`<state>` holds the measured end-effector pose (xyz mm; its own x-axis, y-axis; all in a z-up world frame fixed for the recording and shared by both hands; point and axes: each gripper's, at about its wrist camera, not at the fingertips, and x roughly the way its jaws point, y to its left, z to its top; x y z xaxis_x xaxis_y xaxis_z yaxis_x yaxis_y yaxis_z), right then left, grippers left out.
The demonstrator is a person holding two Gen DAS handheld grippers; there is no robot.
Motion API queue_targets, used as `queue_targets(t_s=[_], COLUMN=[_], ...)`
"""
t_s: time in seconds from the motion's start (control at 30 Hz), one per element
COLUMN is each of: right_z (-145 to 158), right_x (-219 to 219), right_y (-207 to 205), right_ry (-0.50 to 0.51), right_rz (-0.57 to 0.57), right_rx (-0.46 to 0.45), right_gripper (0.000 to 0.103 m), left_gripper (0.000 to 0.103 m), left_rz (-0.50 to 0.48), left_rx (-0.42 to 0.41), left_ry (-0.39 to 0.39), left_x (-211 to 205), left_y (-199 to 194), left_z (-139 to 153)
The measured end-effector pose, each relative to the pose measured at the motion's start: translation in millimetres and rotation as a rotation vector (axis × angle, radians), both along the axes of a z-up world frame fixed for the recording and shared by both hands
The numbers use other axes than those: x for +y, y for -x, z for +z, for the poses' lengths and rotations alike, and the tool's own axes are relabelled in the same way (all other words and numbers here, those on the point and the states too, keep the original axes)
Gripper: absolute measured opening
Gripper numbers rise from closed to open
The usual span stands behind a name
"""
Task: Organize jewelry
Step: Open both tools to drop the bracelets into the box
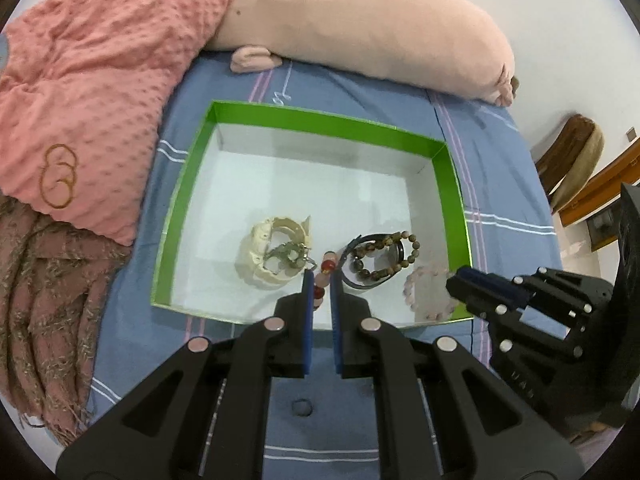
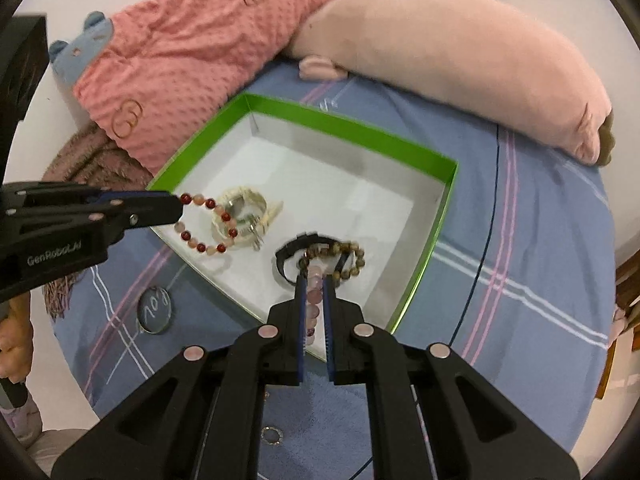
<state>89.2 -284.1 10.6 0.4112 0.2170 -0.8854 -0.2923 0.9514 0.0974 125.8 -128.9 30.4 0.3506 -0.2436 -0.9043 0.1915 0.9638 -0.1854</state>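
A: Jewelry, two strings in hand. Red-and-pink bead bracelet [image 2: 206, 222] pinched at one end in the left gripper [image 1: 321, 276], jaws nearly closed on it, the loop hanging free over the near-left edge of the green-rimmed box [image 2: 352, 130].

B: And the right?

A: Right gripper [image 2: 315, 280] clamped narrow on a pale pink bead bracelet [image 1: 430, 292]; beads run between the blue pads [image 2: 301, 308], over the box's near side.

B: What lies in the box?

A: On the white floor: a cream bangle [image 1: 272, 254] with a metal piece tangled in it, left of the left gripper's tips. Just ahead of the right gripper's tips, a black band [image 2: 290, 258] with a brown bead bracelet [image 1: 384, 258] lying across it.

B: Surroundings?

A: Box sits on a blue plaid sheet [image 1: 492, 184]. Behind it a pink dotted blanket [image 1: 100, 76] and a long pink plush [image 1: 368, 28].
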Motion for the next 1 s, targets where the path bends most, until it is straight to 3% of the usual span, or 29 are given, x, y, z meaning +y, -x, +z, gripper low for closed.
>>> queue_targets(t_s=[0.47, 0.6, 0.77, 0.9, 1.0], right_z=[-33.4, -31.0, -10.7, 17.2, 20.2], right_x=[-2.1, -4.0, -7.3, -6.8, 3.4], right_y=[-15.2, -14.7, -5.5, 20.0, 43.6], right_ry=[0.007, 0.003, -0.022, -0.066, -0.095], right_rz=[-0.028, -0.04, -0.042, 0.014, 0.089], right_rx=[0.077, 0.07, 0.033, -0.006, 0.018], right_gripper=[0.009, 0.03, 0.03, 0.03, 0.03], left_gripper=[0.008, 0.011, 0.016, 0.027, 0.027], left_rz=[-0.013, 0.0, 0.014, 0.037, 0.048], left_rx=[0.094, 0.1, 0.063, 0.01, -0.008], left_ry=[-0.044, -0.051, -0.042, -0.047, -0.072], left_x=[-17.0, -13.4, -2.9, 21.4, 37.7], left_y=[-19.0, -21.0, -11.9, 11.3, 29.1], left_z=[-44.0, -47.3, -30.9, -6.4, 1.9])
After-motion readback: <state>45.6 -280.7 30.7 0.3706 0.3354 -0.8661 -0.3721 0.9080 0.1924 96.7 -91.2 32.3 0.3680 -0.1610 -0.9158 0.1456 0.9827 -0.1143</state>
